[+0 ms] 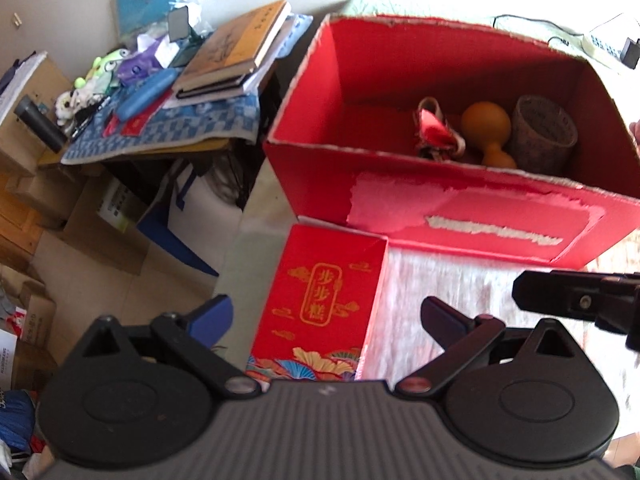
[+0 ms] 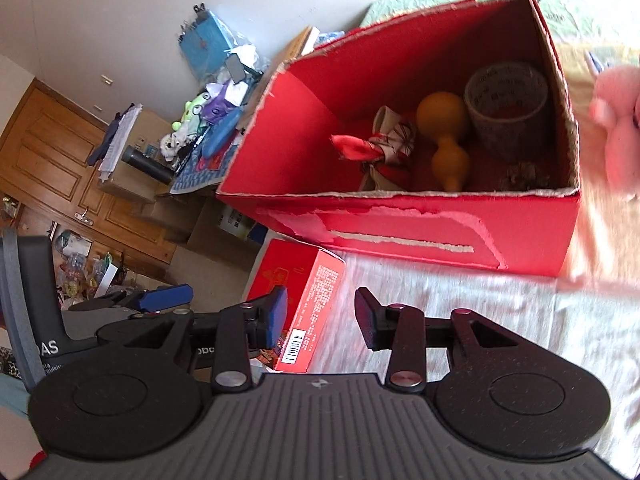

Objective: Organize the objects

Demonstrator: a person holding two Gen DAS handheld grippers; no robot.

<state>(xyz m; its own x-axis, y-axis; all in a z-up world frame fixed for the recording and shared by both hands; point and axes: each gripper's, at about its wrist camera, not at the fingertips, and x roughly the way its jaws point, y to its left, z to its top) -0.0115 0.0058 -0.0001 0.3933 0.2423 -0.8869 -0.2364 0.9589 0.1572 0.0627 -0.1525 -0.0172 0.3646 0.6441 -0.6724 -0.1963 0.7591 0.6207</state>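
Cluttered side table (image 1: 168, 120) beside red carton (image 1: 460, 200)

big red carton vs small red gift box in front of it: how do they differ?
The big red carton stands open-topped with torn edges and a gourd, a cup and a cloth bundle inside; the small red gift box is closed and intact. The carton's front is plain, with a label ripped off; the gift box carries gold lettering and printed patterns. The carton is far larger. Both are red cardboard on the same pale cloth.

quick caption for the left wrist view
Open left gripper above a small red gift box, beside a large red carton holding a gourd.
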